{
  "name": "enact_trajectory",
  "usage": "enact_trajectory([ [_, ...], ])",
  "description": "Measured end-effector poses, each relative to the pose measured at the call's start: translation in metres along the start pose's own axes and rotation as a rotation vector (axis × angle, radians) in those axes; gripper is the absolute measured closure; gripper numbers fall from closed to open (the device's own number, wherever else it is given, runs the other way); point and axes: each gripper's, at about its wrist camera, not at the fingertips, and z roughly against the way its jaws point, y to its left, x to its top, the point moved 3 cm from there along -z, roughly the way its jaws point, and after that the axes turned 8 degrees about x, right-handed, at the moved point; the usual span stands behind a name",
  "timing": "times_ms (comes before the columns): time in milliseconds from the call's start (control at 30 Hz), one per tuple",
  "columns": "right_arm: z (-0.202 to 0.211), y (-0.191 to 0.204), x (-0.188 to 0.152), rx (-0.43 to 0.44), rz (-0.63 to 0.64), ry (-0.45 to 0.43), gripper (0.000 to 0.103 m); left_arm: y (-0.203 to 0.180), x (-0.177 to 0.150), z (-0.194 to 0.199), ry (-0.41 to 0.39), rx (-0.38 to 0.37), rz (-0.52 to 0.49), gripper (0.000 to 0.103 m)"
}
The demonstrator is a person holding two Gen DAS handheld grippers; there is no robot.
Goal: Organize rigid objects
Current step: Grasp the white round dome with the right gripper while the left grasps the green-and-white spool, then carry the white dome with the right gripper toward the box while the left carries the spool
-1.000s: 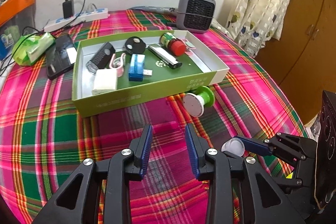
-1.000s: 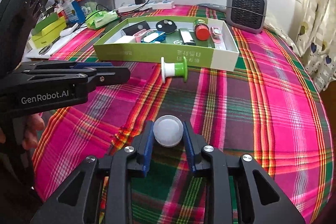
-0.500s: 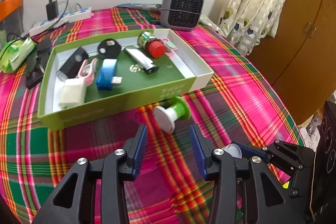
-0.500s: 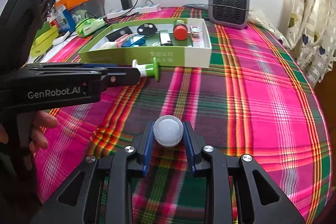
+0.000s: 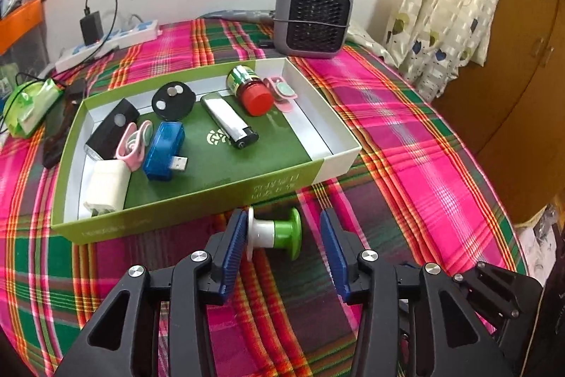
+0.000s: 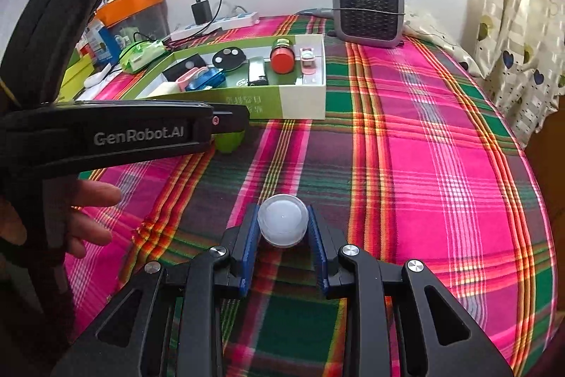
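The left gripper (image 5: pixel 282 237) has closed in since a second ago, its spread jaws now flanking the green-and-white spool (image 5: pixel 273 232), which lies on its side just before the green box (image 5: pixel 197 200). The right gripper (image 6: pixel 282 232) stays clamped on a translucent white cap (image 6: pixel 282 224); only the right view shows a hand (image 6: pixel 84 218).

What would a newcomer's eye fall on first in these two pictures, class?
Probably the bright pink and green plaid cloth covering the whole surface, then the green box of small items at its middle. Next, the green and white spool lying between the open left gripper, and the white cap clamped in the right gripper.
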Motion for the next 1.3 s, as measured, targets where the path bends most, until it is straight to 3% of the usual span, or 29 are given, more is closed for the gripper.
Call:
enact_trajectory([
  [567,0.000,-0.005,0.000,0.029,-0.005,-0.006,0.074,-0.002,-0.009,-0.015,0.026,0.071,-0.027,0.060],
  [1000,-0.001,-0.005,-0.001,0.012,-0.005,0.002,0.074,0.002,-0.010,-0.018,0.022,0.058,-0.015,0.061],
  [1167,-0.001,-0.005,-0.002,0.003,-0.005,0.003,0.074,0.003,-0.012,-0.016,0.016,0.044,-0.016,0.070],
  [1300,0.000,-0.004,-0.003,-0.003,-0.004,0.006,0.074,0.002,-0.013,-0.015,0.012,0.040,-0.022,0.070],
])
